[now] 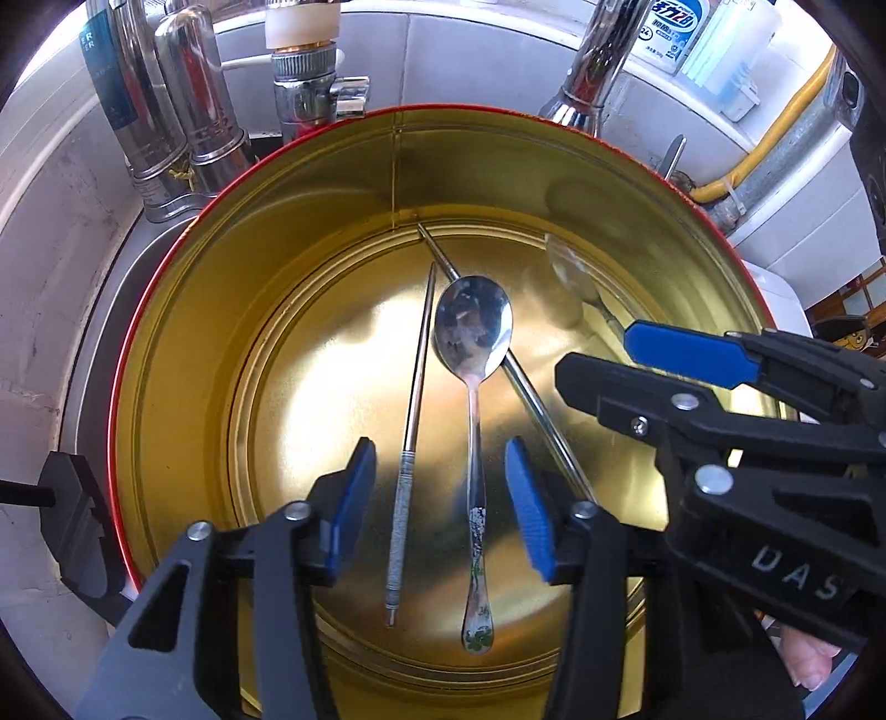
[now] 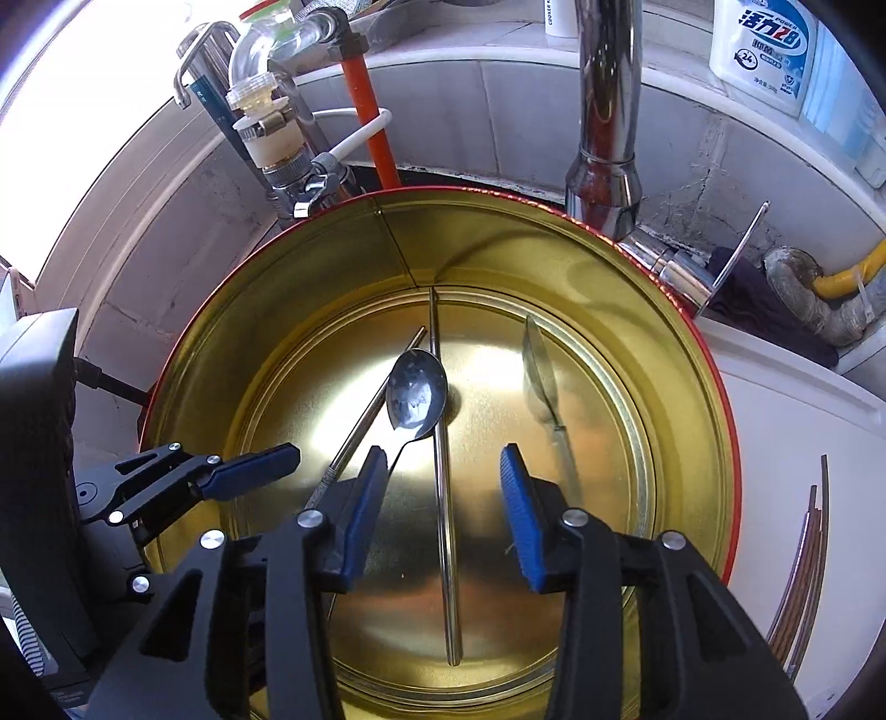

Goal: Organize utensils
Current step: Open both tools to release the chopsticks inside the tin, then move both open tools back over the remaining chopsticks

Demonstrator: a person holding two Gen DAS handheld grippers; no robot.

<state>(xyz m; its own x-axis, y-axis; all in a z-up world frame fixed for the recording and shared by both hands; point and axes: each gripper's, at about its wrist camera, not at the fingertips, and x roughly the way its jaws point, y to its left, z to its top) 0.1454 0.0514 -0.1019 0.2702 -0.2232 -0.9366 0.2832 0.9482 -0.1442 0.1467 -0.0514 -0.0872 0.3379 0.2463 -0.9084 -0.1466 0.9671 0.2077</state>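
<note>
Left wrist view: both grippers' jaws stand apart, empty, above the spoon (image 1: 472, 354) and chopsticks (image 1: 412, 410).

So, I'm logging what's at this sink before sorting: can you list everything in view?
tin: one, round, gold inside, red rim, in the sink
chopsticks: two, steel, crossed on the tin's floor
spoon: one, steel with a patterned handle, lying over one chopstick
second spoon: one, steel, on its side near the tin's right wall
tap: one, chrome, behind the tin
detergent bottle: one, white and blue, on the ledge
yellow pipe: one, far right
left gripper: black with blue pads, open above the tin
right gripper: same, open above a chopstick
</note>
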